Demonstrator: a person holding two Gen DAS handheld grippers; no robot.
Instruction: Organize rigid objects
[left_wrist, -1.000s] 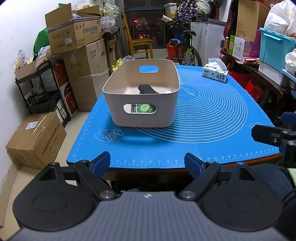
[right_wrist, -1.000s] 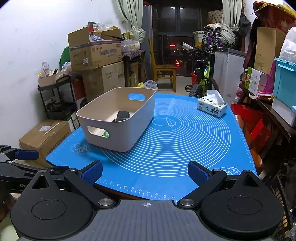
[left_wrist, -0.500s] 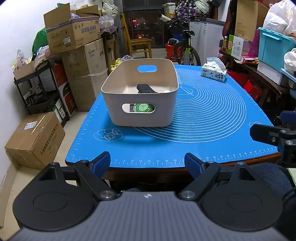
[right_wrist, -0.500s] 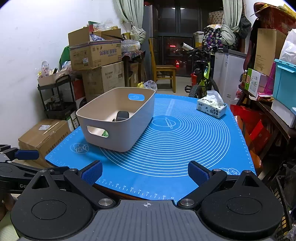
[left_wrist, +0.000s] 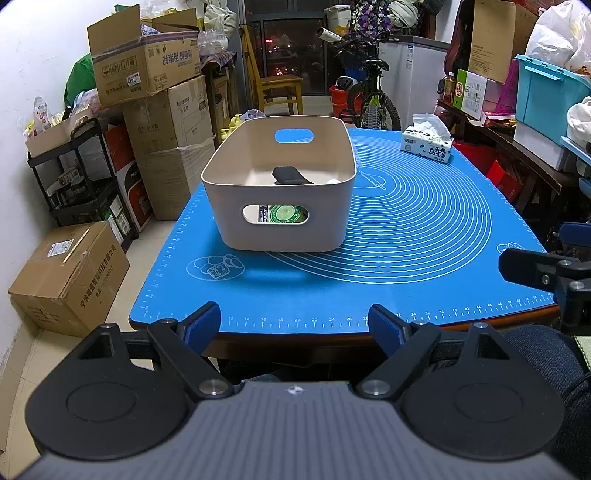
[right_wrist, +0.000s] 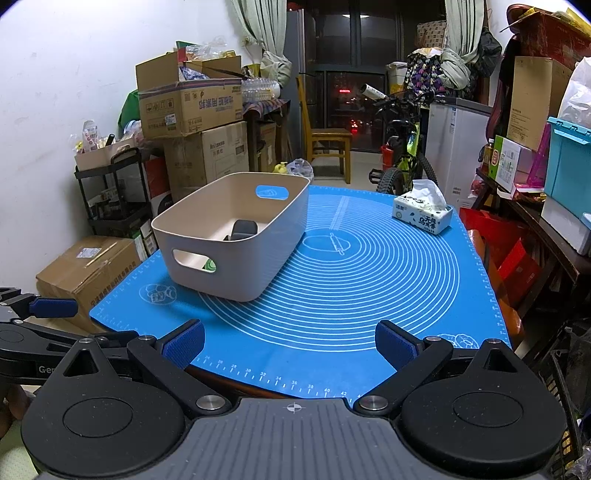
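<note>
A beige bin (left_wrist: 280, 218) (right_wrist: 236, 266) stands on the blue mat (left_wrist: 406, 236) (right_wrist: 351, 277), left of its middle. Inside it lie a black object (left_wrist: 290, 174) (right_wrist: 242, 229), a green round tin (left_wrist: 288, 215) and a battery (left_wrist: 263, 214), seen through the handle slot. My left gripper (left_wrist: 295, 326) is open and empty, held off the table's near edge. My right gripper (right_wrist: 291, 343) is open and empty over the mat's near edge. Each gripper shows at the side of the other's view.
A tissue box (left_wrist: 428, 146) (right_wrist: 423, 214) sits at the mat's far right corner. Stacked cardboard boxes (left_wrist: 155, 110), a black shelf cart (left_wrist: 85, 173) and a floor box (left_wrist: 70, 277) stand left. A bicycle (right_wrist: 406, 155), a chair (right_wrist: 328, 144) and cluttered shelves (right_wrist: 535, 173) lie behind and right.
Both views have shifted very slightly; the bin and its contents have not moved. Both grippers stay open and empty.
</note>
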